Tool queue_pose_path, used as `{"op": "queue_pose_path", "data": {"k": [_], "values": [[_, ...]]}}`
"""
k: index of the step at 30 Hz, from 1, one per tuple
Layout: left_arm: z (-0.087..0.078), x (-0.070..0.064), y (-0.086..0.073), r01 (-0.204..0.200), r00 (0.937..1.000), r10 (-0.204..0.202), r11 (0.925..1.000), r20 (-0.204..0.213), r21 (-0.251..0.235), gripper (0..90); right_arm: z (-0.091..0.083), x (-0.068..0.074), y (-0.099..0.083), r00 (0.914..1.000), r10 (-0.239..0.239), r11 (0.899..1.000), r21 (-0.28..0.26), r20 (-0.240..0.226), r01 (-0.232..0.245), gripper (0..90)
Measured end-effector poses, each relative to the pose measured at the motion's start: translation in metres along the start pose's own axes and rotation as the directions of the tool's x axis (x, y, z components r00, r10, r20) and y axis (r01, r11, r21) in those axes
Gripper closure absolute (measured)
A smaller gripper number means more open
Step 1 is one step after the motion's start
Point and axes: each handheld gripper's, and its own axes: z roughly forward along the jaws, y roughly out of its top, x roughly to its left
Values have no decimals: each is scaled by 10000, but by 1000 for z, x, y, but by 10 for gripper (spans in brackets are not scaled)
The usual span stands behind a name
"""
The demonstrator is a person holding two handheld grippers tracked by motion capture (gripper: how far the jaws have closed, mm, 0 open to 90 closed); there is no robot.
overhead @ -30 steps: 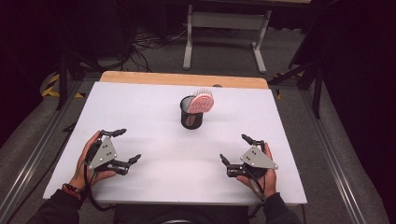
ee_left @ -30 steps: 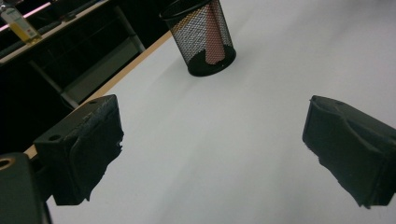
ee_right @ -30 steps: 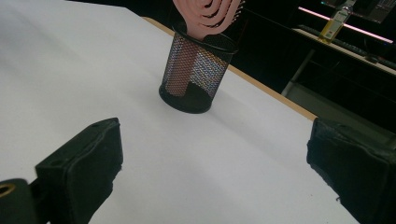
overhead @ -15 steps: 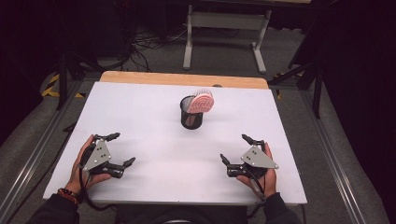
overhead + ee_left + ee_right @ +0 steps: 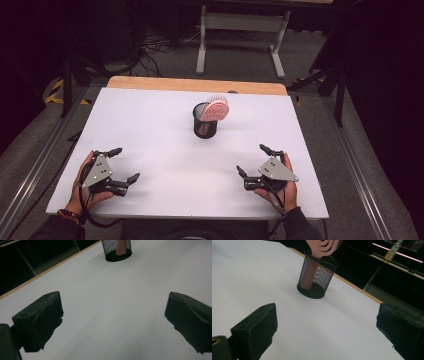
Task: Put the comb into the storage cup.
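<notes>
A pink hairbrush [image 5: 216, 109] stands handle-down in a black mesh pen cup [image 5: 205, 126] near the middle of the white desk [image 5: 150, 120], toward its far edge; its paddle head sticks out above the rim and leans toward the person's right. Through the mesh in the right gripper view the pink handle reaches down to the cup's floor, so the brush looks fully seated rather than perched. Both grippers sit low over the near edge of the desk, well apart from the cup and from each other. The left gripper [image 5: 123, 165] is released, its jaws spread wide with nothing between them but bare desk, and the right gripper [image 5: 253, 160] is likewise released and empty. Each points roughly toward the cup. Judging from this layout, either the brush has been put away in the cup and the work is finished, with the hands back at rest, or a removal of the brush is yet to start; the pictures do not settle which. If anything is left, it is a reach forward to the brush head.
</notes>
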Motion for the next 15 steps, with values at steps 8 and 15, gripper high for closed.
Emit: {"op": "queue_pose_path", "data": {"k": [8,15], "values": [[-3,2,1,92,9999,-95,9996,-135,-271,28,-1,1,0,10000,-15,10000,-45,-44,15,45],[-5,1,2,57,9999,-62,9992,-109,-383,29,-1,4,2,10000,-83,10000,-19,-15,83,45]]}}
